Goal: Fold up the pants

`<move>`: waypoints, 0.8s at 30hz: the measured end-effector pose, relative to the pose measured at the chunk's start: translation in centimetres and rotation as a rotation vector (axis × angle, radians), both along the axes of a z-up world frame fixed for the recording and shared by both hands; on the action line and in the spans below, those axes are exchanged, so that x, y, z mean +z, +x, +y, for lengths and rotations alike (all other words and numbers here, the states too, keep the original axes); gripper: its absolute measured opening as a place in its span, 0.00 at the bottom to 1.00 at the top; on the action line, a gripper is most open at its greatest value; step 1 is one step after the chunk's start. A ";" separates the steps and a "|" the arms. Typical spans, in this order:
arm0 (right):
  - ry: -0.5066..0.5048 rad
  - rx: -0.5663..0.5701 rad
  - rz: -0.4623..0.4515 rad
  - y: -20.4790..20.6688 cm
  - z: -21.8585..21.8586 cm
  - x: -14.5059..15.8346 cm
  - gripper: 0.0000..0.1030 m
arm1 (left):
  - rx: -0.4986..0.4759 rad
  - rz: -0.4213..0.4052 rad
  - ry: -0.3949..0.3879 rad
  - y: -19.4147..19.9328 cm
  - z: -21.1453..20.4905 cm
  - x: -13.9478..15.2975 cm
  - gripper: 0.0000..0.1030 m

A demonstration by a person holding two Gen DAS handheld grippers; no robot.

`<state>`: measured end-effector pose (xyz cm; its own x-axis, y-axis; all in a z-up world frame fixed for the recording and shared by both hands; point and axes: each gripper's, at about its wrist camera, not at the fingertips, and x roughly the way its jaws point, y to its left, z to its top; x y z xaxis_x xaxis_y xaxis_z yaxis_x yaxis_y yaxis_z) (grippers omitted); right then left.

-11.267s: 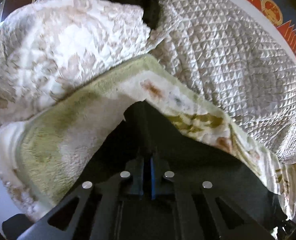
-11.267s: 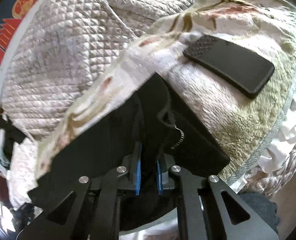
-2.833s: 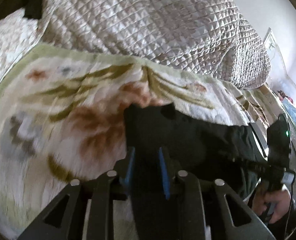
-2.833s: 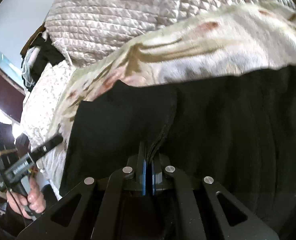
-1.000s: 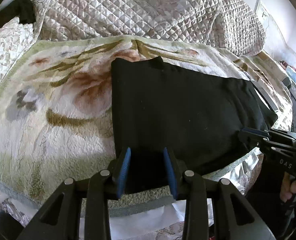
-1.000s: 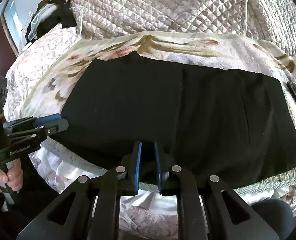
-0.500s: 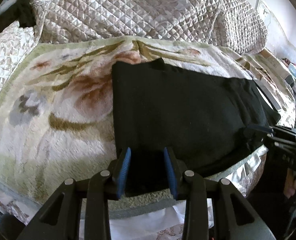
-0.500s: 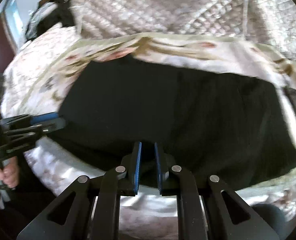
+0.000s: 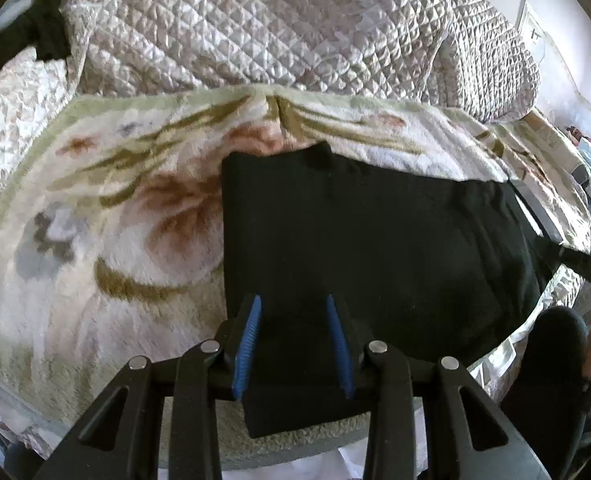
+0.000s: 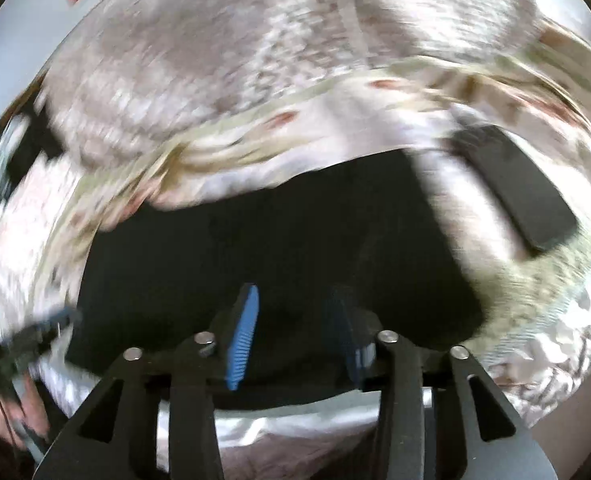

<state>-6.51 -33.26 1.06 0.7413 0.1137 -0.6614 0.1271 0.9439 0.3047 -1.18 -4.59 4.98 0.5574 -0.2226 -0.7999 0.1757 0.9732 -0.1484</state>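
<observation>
Left wrist view: left claw point(image 9: 293, 340), 2 jaws apart, gripping nothing, hovering over the near edge of the black pants point(image 9: 359, 248) lying flat on the floral blanket point(image 9: 107, 216). Right claw point(image 10: 295, 332), jaws just opened, nothing gripped, tilted downward. Risk: phone point(image 10: 515, 184) beside the pants, likely dragged if cloth snags.

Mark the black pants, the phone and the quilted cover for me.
black pants point(image 9: 375, 240), left wrist view, middle of the folded cloth.
phone point(image 10: 515, 188), right wrist view, its dark face, blurred.
quilted cover point(image 9: 275, 20), left wrist view, its diamond-stitched surface behind the floral blanket.
</observation>
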 end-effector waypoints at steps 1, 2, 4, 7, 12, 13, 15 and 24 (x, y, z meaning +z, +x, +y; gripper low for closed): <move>0.025 -0.055 -0.004 -0.3 -1.4 0.0 0.48 | -0.002 0.007 0.002 -0.1 -0.1 -0.2 0.35; 0.053 -0.118 -0.003 -0.6 -3.1 -0.1 0.51 | -0.003 0.011 0.004 -0.1 -0.2 -0.4 0.35; 0.105 -0.197 0.007 -0.9 -5.3 -0.4 0.53 | -0.005 0.012 0.003 -0.2 -0.4 -0.5 0.35; 0.165 -0.248 0.067 -0.7 -7.4 -1.4 0.56 | -0.017 0.011 0.003 -0.2 -0.9 -0.5 0.35; 0.272 -0.235 0.192 0.7 -8.2 -3.5 0.56 | -0.035 0.014 0.005 -0.2 -1.4 -0.5 0.35; 0.279 -0.241 0.192 0.8 -8.1 -3.3 0.56 | -0.036 0.014 0.005 -0.3 -1.4 -0.5 0.35; 0.299 -0.247 0.202 0.6 -8.0 -3.3 0.57 | -0.035 0.016 0.006 -0.2 -1.4 -0.5 0.35; 0.347 -0.258 0.234 0.9 -8.1 -4.2 0.56 | -0.033 0.017 0.001 -0.2 -1.4 -0.6 0.35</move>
